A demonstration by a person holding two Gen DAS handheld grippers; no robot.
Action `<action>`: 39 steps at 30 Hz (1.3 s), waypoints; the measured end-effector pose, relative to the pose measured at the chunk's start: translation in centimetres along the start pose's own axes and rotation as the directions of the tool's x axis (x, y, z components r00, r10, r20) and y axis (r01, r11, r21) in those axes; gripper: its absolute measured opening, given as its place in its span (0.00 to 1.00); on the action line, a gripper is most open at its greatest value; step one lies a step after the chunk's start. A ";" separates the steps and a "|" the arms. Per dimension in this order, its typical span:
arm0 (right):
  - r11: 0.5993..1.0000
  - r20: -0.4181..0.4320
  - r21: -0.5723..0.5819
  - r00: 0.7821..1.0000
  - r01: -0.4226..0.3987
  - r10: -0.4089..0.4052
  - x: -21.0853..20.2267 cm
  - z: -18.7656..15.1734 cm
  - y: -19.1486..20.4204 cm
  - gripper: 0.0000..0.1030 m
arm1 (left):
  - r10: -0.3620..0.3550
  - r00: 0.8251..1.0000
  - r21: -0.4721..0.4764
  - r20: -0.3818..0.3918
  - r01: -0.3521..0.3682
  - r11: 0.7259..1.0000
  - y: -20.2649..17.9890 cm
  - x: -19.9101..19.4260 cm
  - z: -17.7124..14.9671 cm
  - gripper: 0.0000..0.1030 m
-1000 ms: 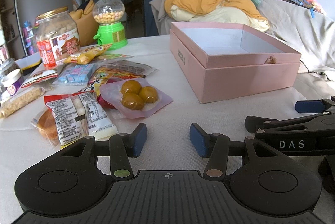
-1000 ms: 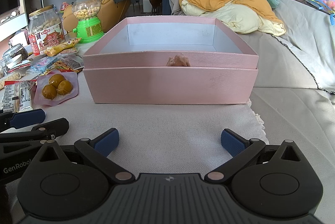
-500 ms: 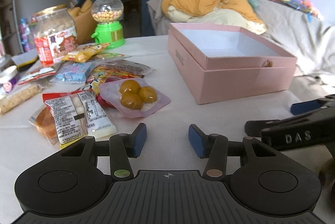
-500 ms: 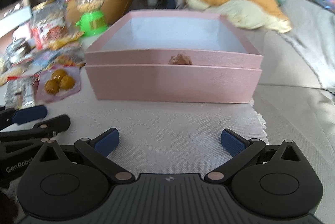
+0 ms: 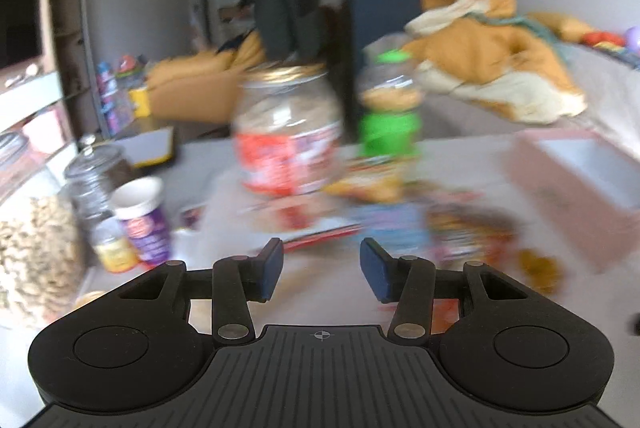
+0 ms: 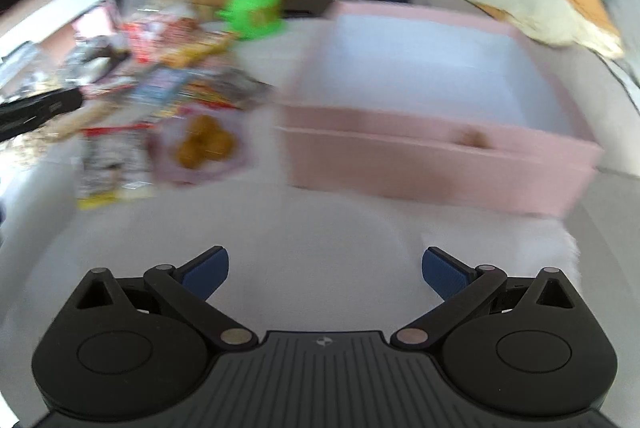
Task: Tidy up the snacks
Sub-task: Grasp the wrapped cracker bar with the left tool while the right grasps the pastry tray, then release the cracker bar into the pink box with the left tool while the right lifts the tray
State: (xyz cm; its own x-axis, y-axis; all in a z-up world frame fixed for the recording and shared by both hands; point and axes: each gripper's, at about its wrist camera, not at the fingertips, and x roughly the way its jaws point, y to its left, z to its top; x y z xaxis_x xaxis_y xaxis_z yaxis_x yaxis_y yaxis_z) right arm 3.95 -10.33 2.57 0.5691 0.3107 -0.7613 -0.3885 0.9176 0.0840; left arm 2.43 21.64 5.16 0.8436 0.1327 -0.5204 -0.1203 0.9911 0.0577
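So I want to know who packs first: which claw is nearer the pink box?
Right. The right claw faces the pink box just ahead, open and empty. The left claw, closing on nothing, points at the snack pile, with the box off to its right.

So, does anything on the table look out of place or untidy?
Yes. The snack packets lie in a loose, overlapping heap left of the pink box, whose inside is empty. Nothing looks spilled, though blur hides details.
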 end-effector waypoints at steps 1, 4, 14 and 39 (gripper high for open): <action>0.999 0.010 -0.021 1.000 -0.024 0.024 -0.1 0.2 0.8 1.00 | 0.001 0.998 -0.017 -0.060 -0.002 1.000 1.6 1.3 0.2 0.48; 0.992 0.012 -0.096 0.997 -0.081 0.082 0.0 0.9 3.1 1.00 | -0.031 0.988 -0.075 -0.148 0.020 0.997 4.1 3.8 0.0 0.48; 0.988 0.028 -0.127 0.995 -0.091 0.095 3.2 3.4 4.1 1.00 | 0.049 0.991 0.101 -0.123 -0.037 0.994 0.4 4.7 -1.4 0.40; 0.980 -0.054 -0.154 0.992 -0.125 0.118 2.4 2.5 2.3 0.56 | -0.370 0.929 -0.057 0.003 0.370 0.927 -7.5 -8.3 -3.0 0.35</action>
State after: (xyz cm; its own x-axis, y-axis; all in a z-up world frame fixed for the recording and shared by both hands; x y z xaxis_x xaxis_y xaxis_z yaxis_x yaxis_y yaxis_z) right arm 6.21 -6.83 2.53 0.4791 0.4031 -0.7798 -0.5640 0.8220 0.0784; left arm -5.25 13.03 6.55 0.8295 -0.2437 -0.5026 0.1705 0.9673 -0.1877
